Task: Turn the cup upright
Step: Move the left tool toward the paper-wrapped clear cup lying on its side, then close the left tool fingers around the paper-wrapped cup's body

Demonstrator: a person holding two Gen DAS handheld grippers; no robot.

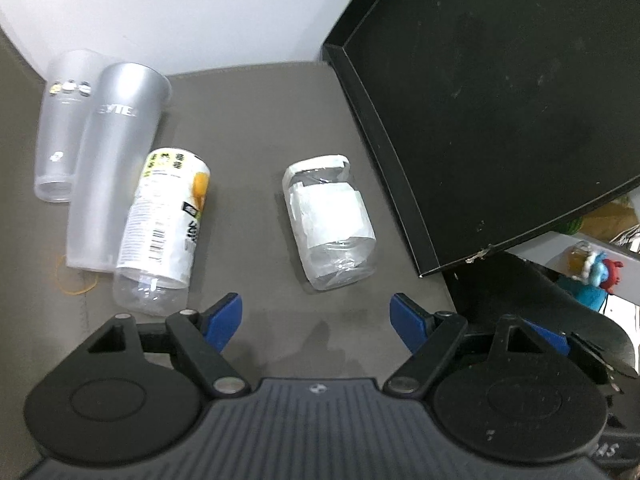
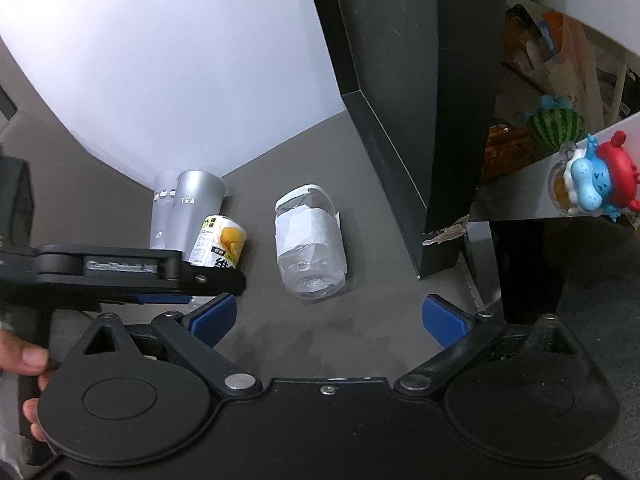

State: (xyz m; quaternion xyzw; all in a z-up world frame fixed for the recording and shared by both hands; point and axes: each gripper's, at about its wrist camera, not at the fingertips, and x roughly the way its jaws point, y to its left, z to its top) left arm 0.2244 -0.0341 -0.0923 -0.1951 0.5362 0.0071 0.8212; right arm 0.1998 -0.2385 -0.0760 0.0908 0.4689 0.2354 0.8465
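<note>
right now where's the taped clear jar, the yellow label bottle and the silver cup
taped clear jar (image 1: 330, 216), left wrist view, on its white paper wrap
yellow label bottle (image 1: 164, 220), left wrist view, on its printed label
silver cup (image 1: 120, 152), left wrist view, on its side wall

You face grey table (image 1: 288, 92); white wall (image 1: 180, 8) behind it, black panel (image 1: 500, 100) right of table, cluttered shelf (image 2: 560, 80) beyond panel.
</note>
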